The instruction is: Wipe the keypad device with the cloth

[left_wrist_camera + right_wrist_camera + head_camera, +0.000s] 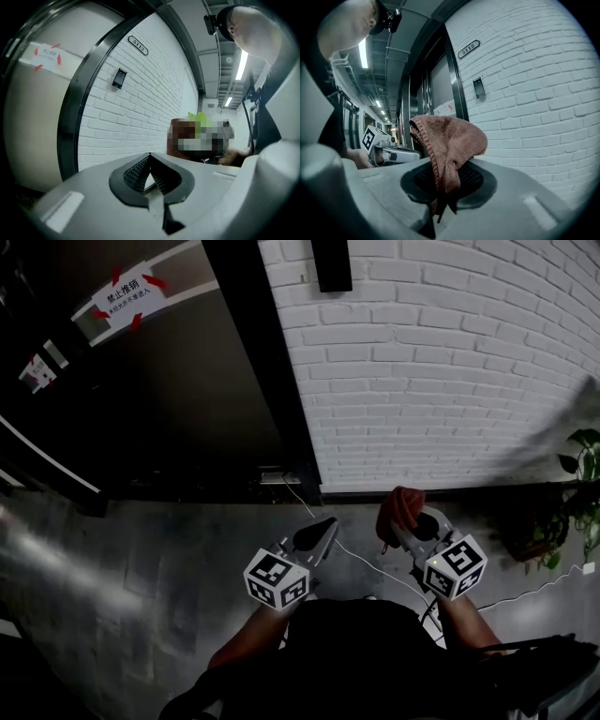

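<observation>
The keypad device is a small black box high on the white brick wall, right of the door frame; the right gripper view shows the keypad device above and beyond the jaws. My right gripper is shut on a reddish-brown cloth that bunches up over its jaws. In the head view, the cloth sticks up from the right gripper, low near the wall's base. The left gripper is beside it, shut and holding nothing; its jaw tips meet in the left gripper view.
A dark door with a red-and-white notice stands left of the brick wall. A number plate hangs above the keypad. A potted plant is at the right. A white cable runs across the dark floor.
</observation>
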A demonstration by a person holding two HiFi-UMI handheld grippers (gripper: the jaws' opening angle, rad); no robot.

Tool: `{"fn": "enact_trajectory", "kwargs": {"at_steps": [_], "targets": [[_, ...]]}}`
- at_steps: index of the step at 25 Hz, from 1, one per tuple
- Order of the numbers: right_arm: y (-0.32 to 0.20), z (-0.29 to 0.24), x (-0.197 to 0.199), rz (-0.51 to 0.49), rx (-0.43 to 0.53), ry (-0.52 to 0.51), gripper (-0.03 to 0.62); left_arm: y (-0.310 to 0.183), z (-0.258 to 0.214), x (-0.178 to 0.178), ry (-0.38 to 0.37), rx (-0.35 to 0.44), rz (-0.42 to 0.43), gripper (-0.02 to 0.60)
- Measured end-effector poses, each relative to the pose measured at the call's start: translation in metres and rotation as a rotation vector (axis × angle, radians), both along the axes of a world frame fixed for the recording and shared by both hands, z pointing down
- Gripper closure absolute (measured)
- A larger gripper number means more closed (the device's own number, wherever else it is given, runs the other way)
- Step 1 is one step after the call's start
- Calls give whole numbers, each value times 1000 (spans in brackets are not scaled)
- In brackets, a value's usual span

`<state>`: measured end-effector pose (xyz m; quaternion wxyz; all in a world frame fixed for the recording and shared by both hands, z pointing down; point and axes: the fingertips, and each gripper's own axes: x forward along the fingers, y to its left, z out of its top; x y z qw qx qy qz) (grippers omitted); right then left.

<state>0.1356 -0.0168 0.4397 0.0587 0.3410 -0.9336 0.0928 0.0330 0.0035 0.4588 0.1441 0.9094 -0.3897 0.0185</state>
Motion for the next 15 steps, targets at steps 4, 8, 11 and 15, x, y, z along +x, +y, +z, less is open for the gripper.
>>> {"fn": "enact_trajectory", "kwargs": {"at_steps": [4,8,11,15], "targets": [[1,-4,-10,15,6,0,528,-8,-9,-13,-8,16,9,565],[-1,-4,-17,31,10,2,528,-15,-10,-23,-7,26,16,565],[1,-3,-22,32,5,9,528,-15,-8,-26,-12,17,28,565],[-3,-3,-21,38,10,21,528,-20,-10,-26,-12,21,35,565]]}}
